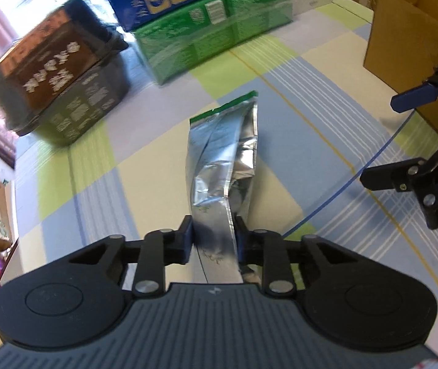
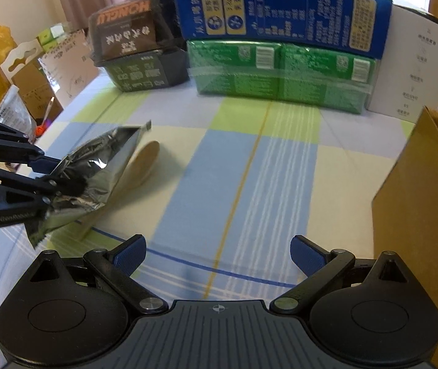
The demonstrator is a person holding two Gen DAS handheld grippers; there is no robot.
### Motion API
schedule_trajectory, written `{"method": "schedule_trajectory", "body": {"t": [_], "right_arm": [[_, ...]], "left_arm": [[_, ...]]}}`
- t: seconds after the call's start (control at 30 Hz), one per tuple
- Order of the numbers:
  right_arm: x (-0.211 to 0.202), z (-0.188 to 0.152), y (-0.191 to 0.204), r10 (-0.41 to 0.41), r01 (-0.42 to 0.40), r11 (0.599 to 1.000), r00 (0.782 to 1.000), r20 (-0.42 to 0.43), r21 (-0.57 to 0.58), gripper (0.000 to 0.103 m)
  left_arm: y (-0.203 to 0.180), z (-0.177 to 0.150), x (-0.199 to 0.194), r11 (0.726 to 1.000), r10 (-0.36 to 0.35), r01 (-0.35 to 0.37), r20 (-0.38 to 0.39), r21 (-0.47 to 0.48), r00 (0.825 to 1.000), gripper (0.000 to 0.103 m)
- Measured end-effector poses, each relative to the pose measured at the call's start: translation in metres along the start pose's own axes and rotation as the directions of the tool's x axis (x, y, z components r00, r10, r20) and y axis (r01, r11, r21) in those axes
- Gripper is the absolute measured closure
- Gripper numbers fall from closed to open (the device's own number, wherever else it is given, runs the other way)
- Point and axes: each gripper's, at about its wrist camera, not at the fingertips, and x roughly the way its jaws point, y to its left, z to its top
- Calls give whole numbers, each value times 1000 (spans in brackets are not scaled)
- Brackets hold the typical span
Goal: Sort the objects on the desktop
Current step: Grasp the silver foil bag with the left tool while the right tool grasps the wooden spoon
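Observation:
A crumpled silver foil pouch (image 1: 222,153) with a green top strip sticks out in front of my left gripper (image 1: 214,240), which is shut on its lower end. In the right wrist view the same pouch (image 2: 96,166) hangs tilted at the left, pinched by the left gripper (image 2: 50,181) just above the checked tablecloth (image 2: 249,169). A tan oval flat object (image 2: 146,160) lies on the cloth behind the pouch. My right gripper (image 2: 217,253) is open over the cloth with nothing between its blue pads. It also shows at the right edge of the left wrist view (image 1: 397,138).
An open cardboard box (image 2: 428,200) stands at the right. At the back, a blue carton (image 2: 280,15) sits on a green carton (image 2: 280,73), with a dark brown box stack (image 2: 133,49) to the left and a white box (image 2: 418,61) to the right. Clutter lies beyond the table's left edge.

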Motion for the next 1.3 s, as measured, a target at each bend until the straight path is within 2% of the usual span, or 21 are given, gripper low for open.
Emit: {"method": "schedule_trajectory", "body": {"t": [0.17, 0.33, 0.5, 0.57, 0.8, 0.93, 1.1, 1.3], "right_arm": [[1, 4, 17, 27, -27, 1000, 1000, 10, -13, 5], [9, 4, 31, 40, -40, 999, 999, 4, -23, 5], [16, 3, 34, 38, -38, 999, 999, -7, -25, 5], [17, 2, 34, 36, -37, 999, 999, -8, -25, 5], [23, 2, 33, 36, -36, 999, 999, -8, -20, 5], [28, 3, 32, 45, -45, 999, 999, 0, -10, 5], [33, 9, 39, 73, -73, 997, 997, 25, -4, 5], [50, 24, 52, 85, -85, 996, 993, 78, 7, 6]], "left_arm": [[19, -16, -13, 998, 52, -52, -12, -26, 999, 95], [35, -30, -19, 998, 52, -52, -1, -42, 999, 96], [37, -31, -18, 1000, 6, -5, 27, -30, 1000, 83], [34, -30, -12, 1000, -14, 15, 28, -21, 1000, 72], [17, -27, 10, 998, -52, 52, -17, 24, 999, 59], [21, -25, 25, 999, -51, 50, -50, -12, 997, 56], [32, -26, 25, 996, -70, 67, -53, -56, 996, 68], [60, -41, 27, 989, 24, -36, -86, -146, 996, 69]]}}
